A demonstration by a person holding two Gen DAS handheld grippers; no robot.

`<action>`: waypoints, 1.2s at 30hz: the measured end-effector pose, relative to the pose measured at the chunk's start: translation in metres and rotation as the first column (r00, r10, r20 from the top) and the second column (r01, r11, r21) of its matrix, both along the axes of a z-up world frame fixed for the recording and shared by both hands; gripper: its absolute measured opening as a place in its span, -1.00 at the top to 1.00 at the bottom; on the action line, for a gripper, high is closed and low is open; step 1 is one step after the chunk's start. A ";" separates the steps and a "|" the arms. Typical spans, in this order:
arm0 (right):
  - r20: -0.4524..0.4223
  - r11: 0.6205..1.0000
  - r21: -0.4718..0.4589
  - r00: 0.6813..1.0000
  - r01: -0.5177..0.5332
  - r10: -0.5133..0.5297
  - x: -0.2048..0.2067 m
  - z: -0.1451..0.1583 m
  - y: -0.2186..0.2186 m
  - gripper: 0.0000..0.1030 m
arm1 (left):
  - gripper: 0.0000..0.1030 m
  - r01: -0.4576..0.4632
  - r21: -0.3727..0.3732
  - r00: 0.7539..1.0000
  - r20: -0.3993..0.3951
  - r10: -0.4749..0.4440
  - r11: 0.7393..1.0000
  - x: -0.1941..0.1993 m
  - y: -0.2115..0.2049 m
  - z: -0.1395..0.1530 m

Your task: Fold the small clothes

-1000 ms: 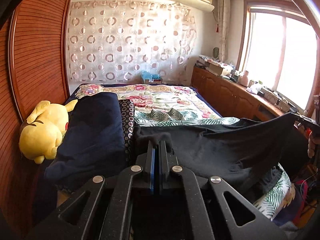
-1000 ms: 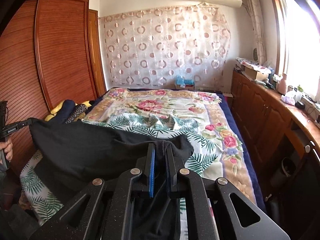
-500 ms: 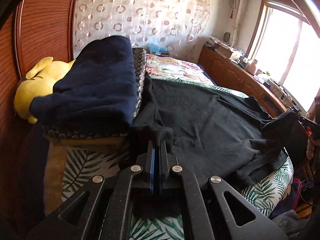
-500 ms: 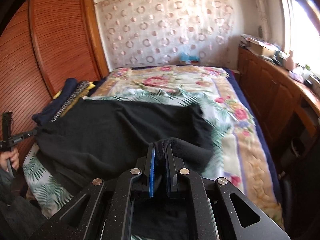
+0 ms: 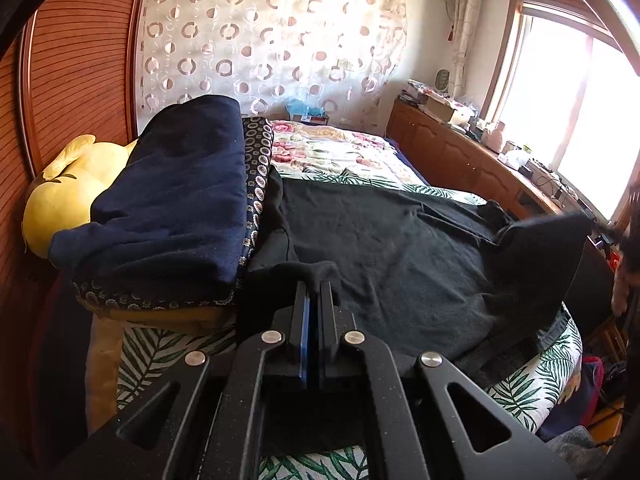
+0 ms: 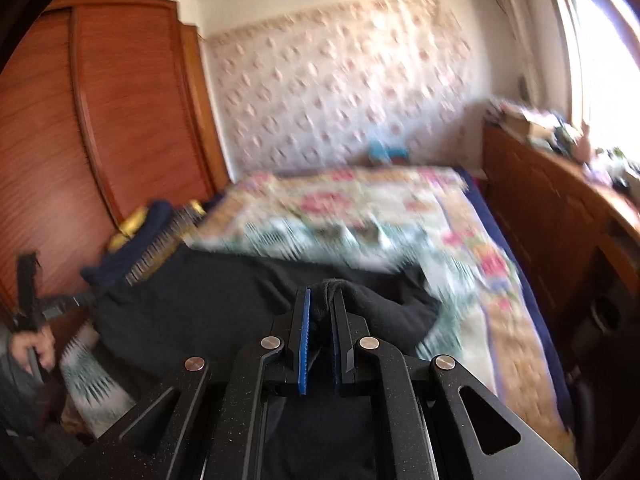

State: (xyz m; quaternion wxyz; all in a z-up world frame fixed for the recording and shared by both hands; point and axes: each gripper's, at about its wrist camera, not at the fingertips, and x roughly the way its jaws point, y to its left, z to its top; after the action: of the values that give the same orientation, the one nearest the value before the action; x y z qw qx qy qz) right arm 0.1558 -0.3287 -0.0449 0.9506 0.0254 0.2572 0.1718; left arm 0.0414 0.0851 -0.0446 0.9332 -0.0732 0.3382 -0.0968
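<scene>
A bedroom, its bed [image 5: 348, 152] under a floral quilt; a black garment [image 5: 400, 248] lies spread across the near end, beside a folded navy blanket [image 5: 172, 204]; the left gripper [image 5: 314, 292] is clamped on one corner, the right gripper [image 6: 320, 300] pinches another.

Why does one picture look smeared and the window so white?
Right wrist view: motion blur smears the bed and curtain, though the right gripper and the black cloth it pinches stay sharp. Left wrist view: crisp, but the window is blown out; fisheye bends the edges.
</scene>
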 end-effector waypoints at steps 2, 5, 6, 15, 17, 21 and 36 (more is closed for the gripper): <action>-0.075 0.999 -0.041 0.997 0.027 -0.030 -0.008 -0.032 -0.009 0.83 | 0.93 0.002 0.001 1.000 -0.004 -0.002 1.000 0.001 -0.003 -0.001; -0.181 0.995 -0.088 0.981 0.049 -0.064 -0.008 -0.080 -0.020 0.83 | 0.93 0.008 0.001 1.000 -0.007 -0.008 1.000 0.006 -0.007 -0.001; -0.195 0.992 -0.111 0.978 0.058 -0.079 -0.008 -0.090 -0.021 0.83 | 0.93 0.013 -0.001 1.000 -0.008 -0.013 1.000 0.008 -0.009 0.000; -0.079 0.979 -0.169 0.989 0.113 -0.128 0.007 -0.077 0.002 0.01 | 0.93 0.112 0.016 0.991 0.077 -0.113 0.994 0.043 -0.061 0.051; -0.048 0.981 -0.160 0.992 0.105 -0.114 0.009 -0.073 0.016 0.01 | 0.93 0.136 0.020 0.985 0.108 -0.137 0.991 0.049 -0.073 0.065; -0.040 0.989 -0.136 0.997 0.055 -0.061 0.008 -0.085 0.031 0.01 | 0.93 0.118 0.016 0.981 0.155 -0.119 0.993 0.049 -0.072 0.083; -0.098 0.987 -0.161 0.995 -0.005 -0.011 0.045 -0.110 0.056 0.01 | 0.93 -0.138 0.042 0.981 -0.131 0.142 0.990 -0.003 0.033 -0.049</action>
State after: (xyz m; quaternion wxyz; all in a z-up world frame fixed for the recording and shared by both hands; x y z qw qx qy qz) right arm 0.2011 -0.2728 -0.1544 0.9360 -0.0428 0.3167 0.1476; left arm 0.0382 0.1177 -0.0931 0.9141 -0.0880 0.3954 -0.0205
